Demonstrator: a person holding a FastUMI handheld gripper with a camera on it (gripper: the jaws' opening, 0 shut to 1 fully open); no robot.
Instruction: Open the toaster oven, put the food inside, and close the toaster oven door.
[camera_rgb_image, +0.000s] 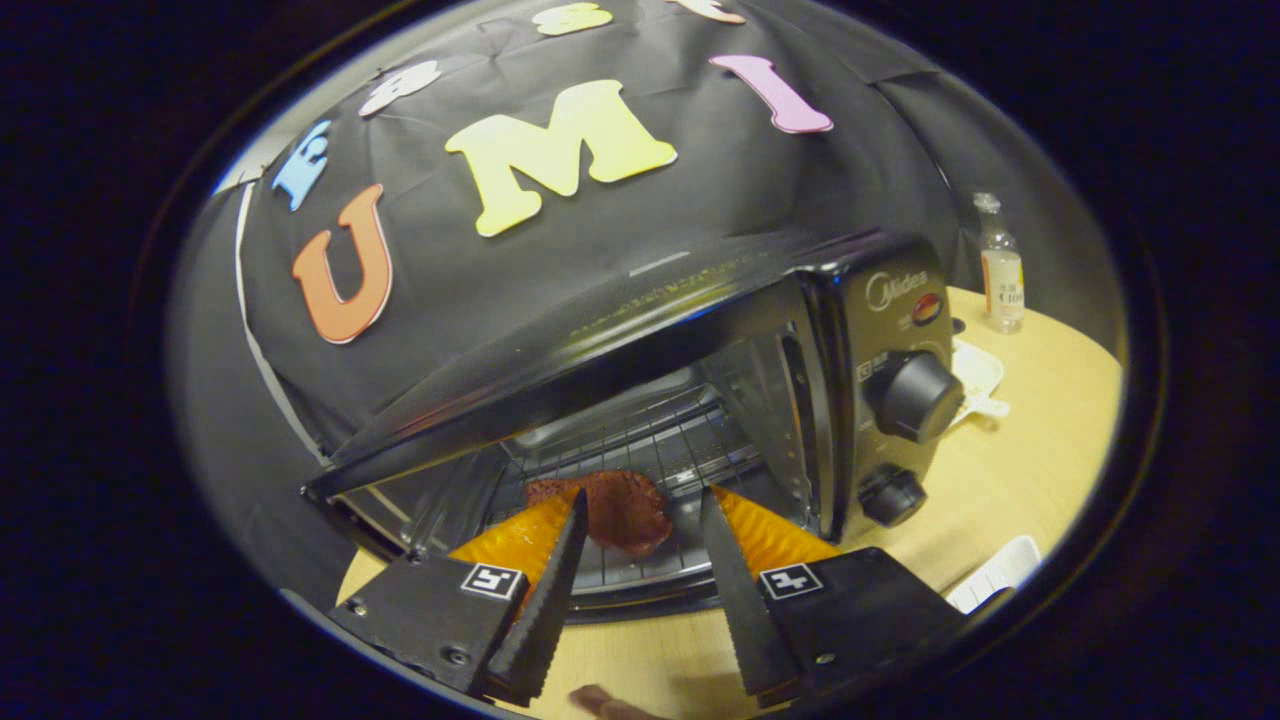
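Toaster oven (700, 400) on bench (1030, 470), cavity open to view. Food (625, 510), a dark reddish-brown piece, lying on wire rack (660, 440) inside the cavity, at 12 o'clock from the tool (640, 505), just past the fingertips. Tool released: fingers (545, 600) spread wide, nothing pressed between them, food apart from both. Judged progress: opening done, food placed; closing the door left. Door itself hard to make out, likely folded down beneath the fingers, handle hidden. Two knobs (915, 395) on control panel at 2 o'clock from the food. Small bottle (1001, 265) at bench's far corner, 1 o'clock. White item (975, 375) behind oven partly cut off, unidentifiable. Another white object (1000, 575) at 4 o'clock, cropped. Fingertip of a person (605, 702) at 6 o'clock, barely in view.
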